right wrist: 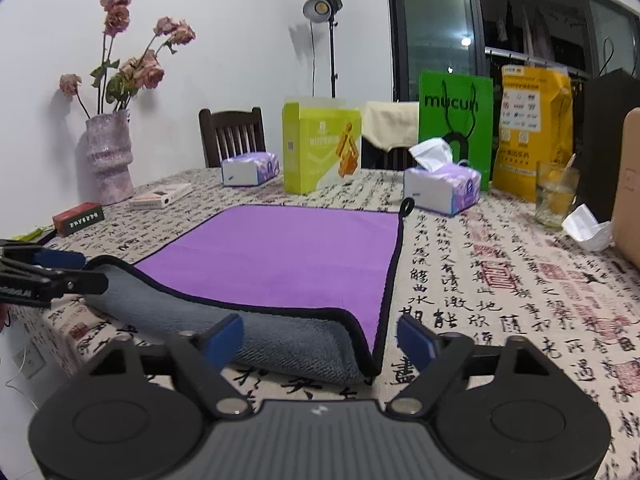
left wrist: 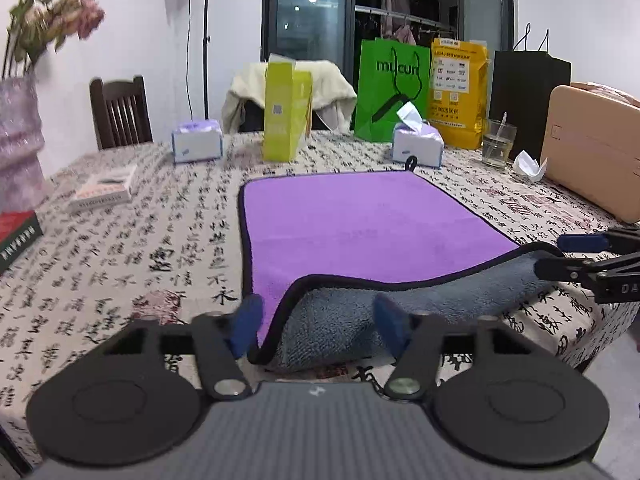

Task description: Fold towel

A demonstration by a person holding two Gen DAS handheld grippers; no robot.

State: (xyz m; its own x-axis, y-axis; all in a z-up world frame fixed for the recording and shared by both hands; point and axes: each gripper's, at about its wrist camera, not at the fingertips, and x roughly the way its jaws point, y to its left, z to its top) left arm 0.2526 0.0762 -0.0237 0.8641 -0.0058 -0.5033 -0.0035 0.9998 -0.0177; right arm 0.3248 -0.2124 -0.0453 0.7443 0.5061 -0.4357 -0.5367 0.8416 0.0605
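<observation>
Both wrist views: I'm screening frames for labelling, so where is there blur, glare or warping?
Left wrist view: flowers and the tablecloth's left side smeared, towel fairly sharp. Right wrist view: crisper overall, lamp glowing, ceiling light mirrored in the dark window. Both: fisheye bending at the edges, dark vignette corners.

The towel (left wrist: 360, 216) is seen as soft, matt cloth, purple above and grey, nappy fleece on its turned-up underside. The tabletop (right wrist: 520, 280) is covered by printed fabric. The glass (right wrist: 554, 196) is rendered clear and glossy; the green bag (left wrist: 390, 92) looks like smooth paper.
</observation>
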